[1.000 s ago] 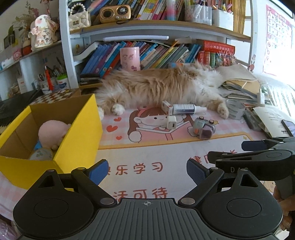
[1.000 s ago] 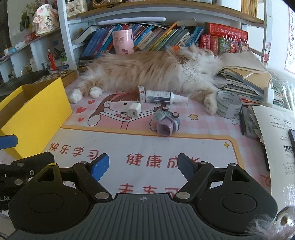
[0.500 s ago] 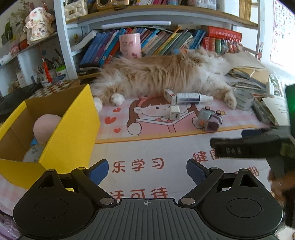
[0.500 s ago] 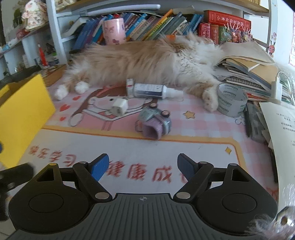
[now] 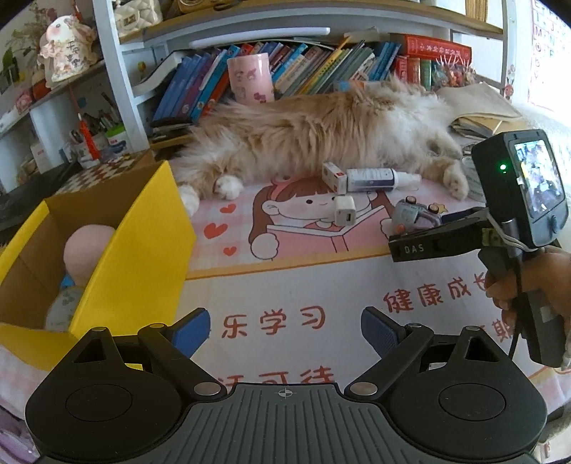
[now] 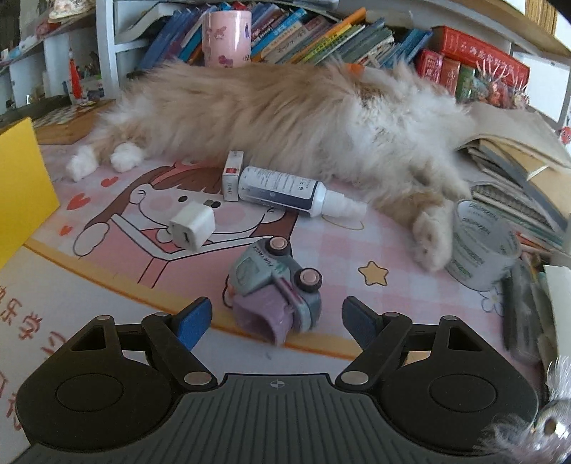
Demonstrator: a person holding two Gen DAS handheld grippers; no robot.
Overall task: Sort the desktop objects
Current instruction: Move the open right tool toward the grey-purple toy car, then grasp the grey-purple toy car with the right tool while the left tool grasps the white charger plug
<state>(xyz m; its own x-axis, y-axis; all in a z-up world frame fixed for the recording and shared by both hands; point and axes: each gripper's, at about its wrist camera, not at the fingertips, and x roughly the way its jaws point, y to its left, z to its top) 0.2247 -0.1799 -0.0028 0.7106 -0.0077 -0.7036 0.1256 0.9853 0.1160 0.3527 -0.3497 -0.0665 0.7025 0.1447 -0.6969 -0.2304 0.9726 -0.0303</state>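
Two grippers in view, both spread wide with nothing between the fingers. Right gripper (image 6: 276, 316) sits low over the desk mat (image 6: 357, 250), blue pads flanking the toy truck (image 6: 273, 287); pads are near it but not touching. Truck lies tipped on its side, wheels up, grey-green body with a purple bed, on the pink checked part of the mat right at the orange border line.

Left gripper (image 5: 285, 330) hovers over the white lower part of the mat with red characters, nothing under its fingers. From the left wrist view the right gripper shows side-on at the right edge, person's hand (image 5: 535, 285) on the grip, its fingers reaching in over the toy truck (image 5: 415, 216).

Other loose items on the mat:
- white charger cube (image 6: 192, 228), left of and behind the truck, apart from it
- spray bottle (image 6: 285, 192) lying on its side, nozzle pointing right
- small white carton (image 6: 232, 175) touching the bottle's base end
- tape roll (image 6: 481, 246) at the right, just beside the cat's hind paw

Yellow cardboard box (image 5: 142, 250) stands open at the left of the mat, well apart from the truck; pink plush ball (image 5: 87, 250) inside, with something pale below it that I cannot identify.

Long-haired orange-and-white cat (image 6: 285, 117) lies stretched across the back of the mat, in front of the bookshelf (image 6: 321, 35). Pink cup (image 6: 226, 34) stands behind the cat.
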